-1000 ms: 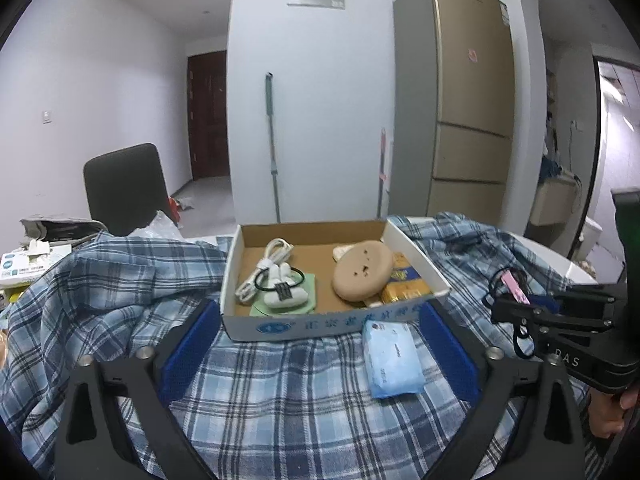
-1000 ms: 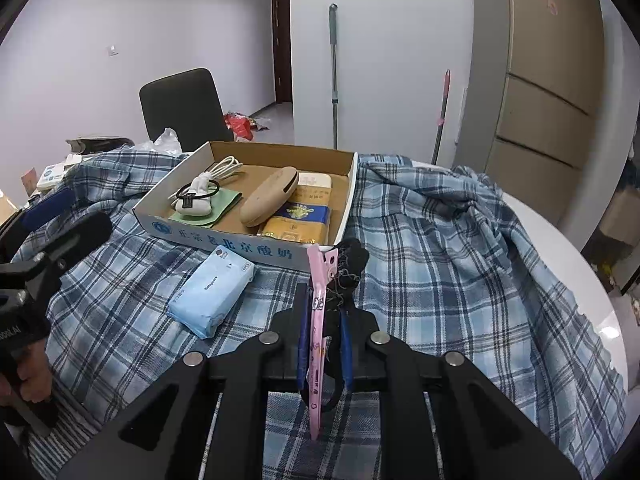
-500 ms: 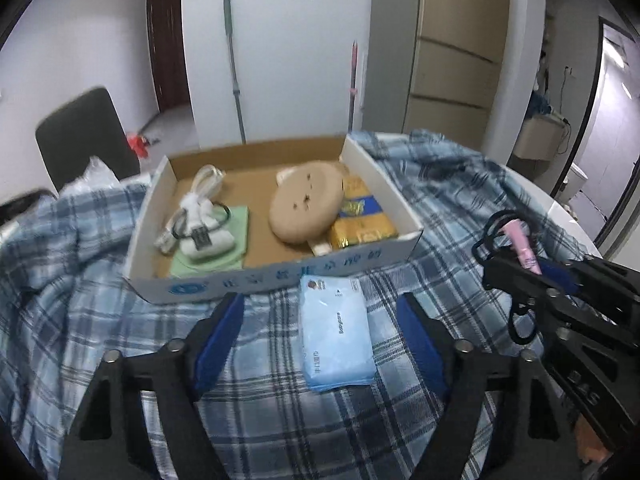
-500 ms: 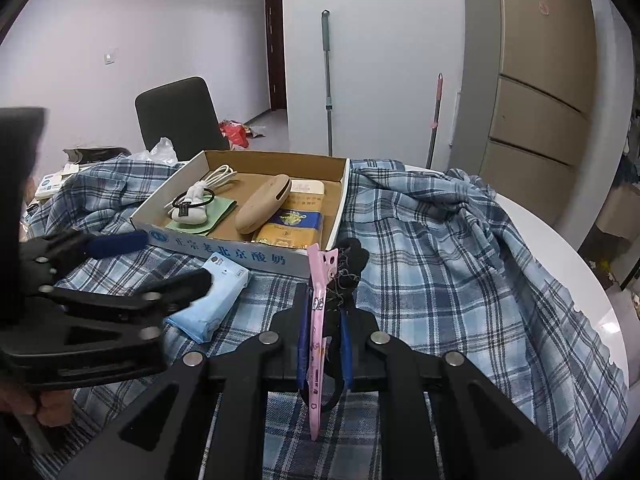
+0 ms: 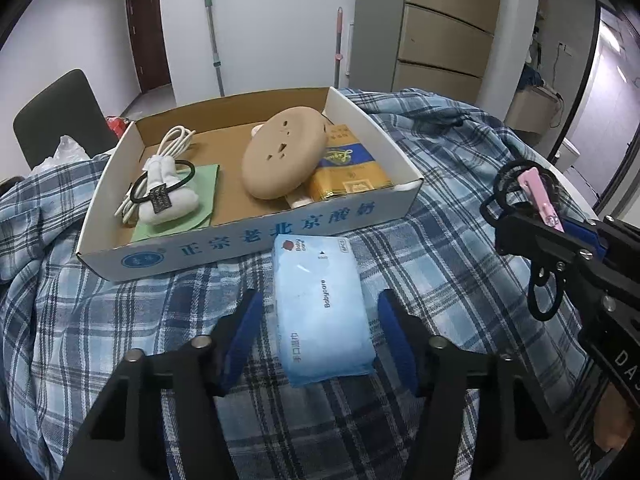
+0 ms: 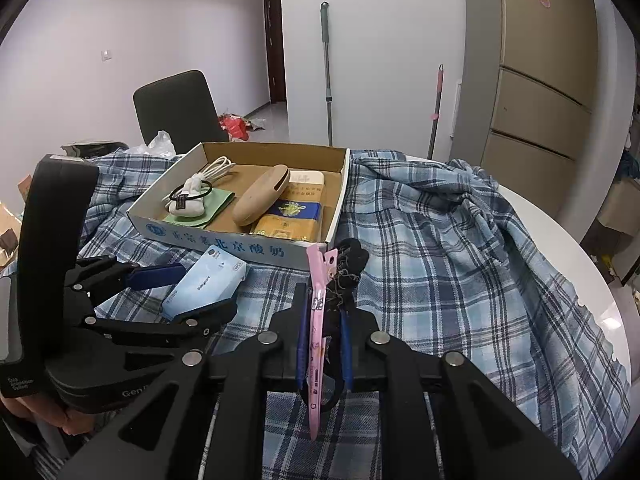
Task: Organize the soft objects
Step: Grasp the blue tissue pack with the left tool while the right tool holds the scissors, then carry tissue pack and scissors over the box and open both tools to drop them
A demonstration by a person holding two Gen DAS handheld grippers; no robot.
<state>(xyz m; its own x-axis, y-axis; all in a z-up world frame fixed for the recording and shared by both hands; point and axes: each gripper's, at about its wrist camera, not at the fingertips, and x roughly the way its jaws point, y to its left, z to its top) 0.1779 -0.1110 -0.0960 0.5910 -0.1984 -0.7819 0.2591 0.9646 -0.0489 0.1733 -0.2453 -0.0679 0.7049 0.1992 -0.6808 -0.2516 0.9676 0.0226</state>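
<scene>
Left gripper (image 5: pixel 320 320), lowered since earlier, jaws closing around tissue pack (image 5: pixel 322 306), gaps remaining both sides. Right gripper (image 6: pixel 324 320) is clamping pink clip (image 6: pixel 316 320) beside box (image 6: pixel 224 240).

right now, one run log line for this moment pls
left tool: astride tissue pack, jaws just closing, pads not touching | right tool: shut on pink hair clip | box: behind pack

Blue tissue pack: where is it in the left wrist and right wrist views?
Left wrist: tissue pack low centre, between the left gripper fingers, lying on the plaid cloth.
Right wrist: tissue pack left of centre, beside the same gripper.
Shared landmark: cardboard box, just behind the pack.
</scene>
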